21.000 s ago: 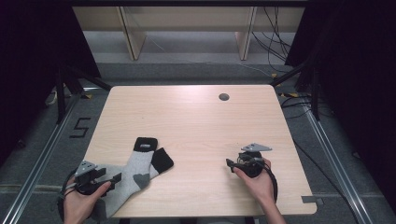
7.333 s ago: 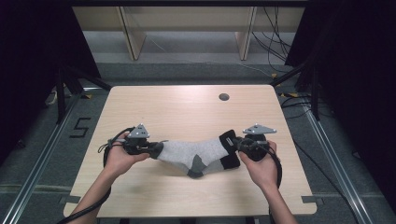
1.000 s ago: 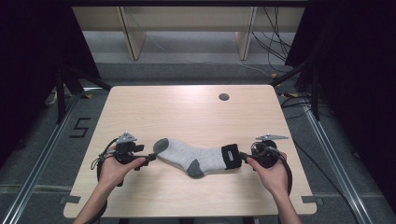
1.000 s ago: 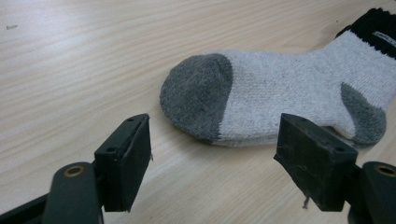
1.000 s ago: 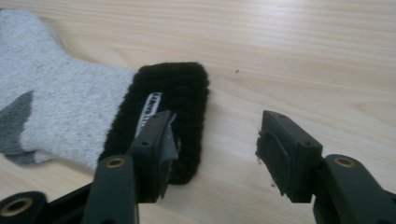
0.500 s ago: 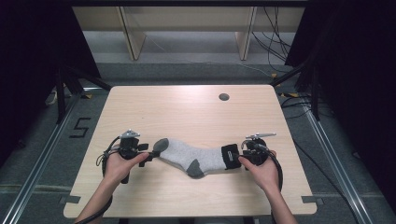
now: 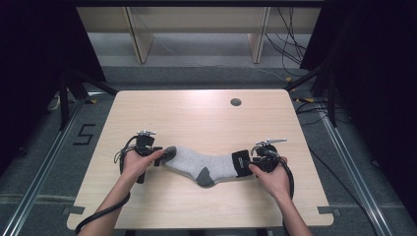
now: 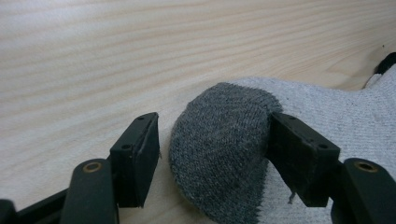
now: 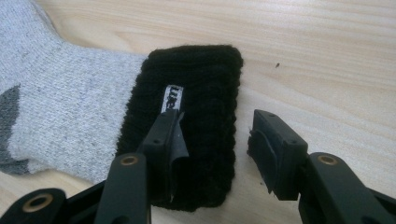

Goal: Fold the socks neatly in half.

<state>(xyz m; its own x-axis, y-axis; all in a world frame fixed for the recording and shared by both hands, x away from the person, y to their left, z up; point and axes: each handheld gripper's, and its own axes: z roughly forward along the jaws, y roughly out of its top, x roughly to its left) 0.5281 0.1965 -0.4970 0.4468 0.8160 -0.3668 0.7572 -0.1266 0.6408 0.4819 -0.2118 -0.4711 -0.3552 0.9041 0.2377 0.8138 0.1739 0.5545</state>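
Observation:
A grey sock (image 7: 201, 164) with a dark grey toe, dark heel and black cuff lies flat on the wooden table (image 7: 196, 113). My left gripper (image 7: 164, 153) is at the toe end. In the left gripper view its jaws straddle the dark toe (image 8: 219, 140): one touches its edge, the other stands apart. These jaws have just been closing, with the toe between them. My right gripper (image 7: 244, 164) is at the black cuff (image 9: 205, 93). One jaw lies over the cuff, the other beside it on bare wood. Its jaws have also just been closing, around the cuff's edge.
A round cable hole (image 7: 235, 102) sits near the table's far edge. Bare wood lies beyond the sock and in front of it. Cables trail from both grippers towards the near edge. Dark frames and floor rails flank the table.
My left gripper has moved right, onto the sock's toe. The right gripper has shifted left, onto the cuff. The sock has lain still over the last second.

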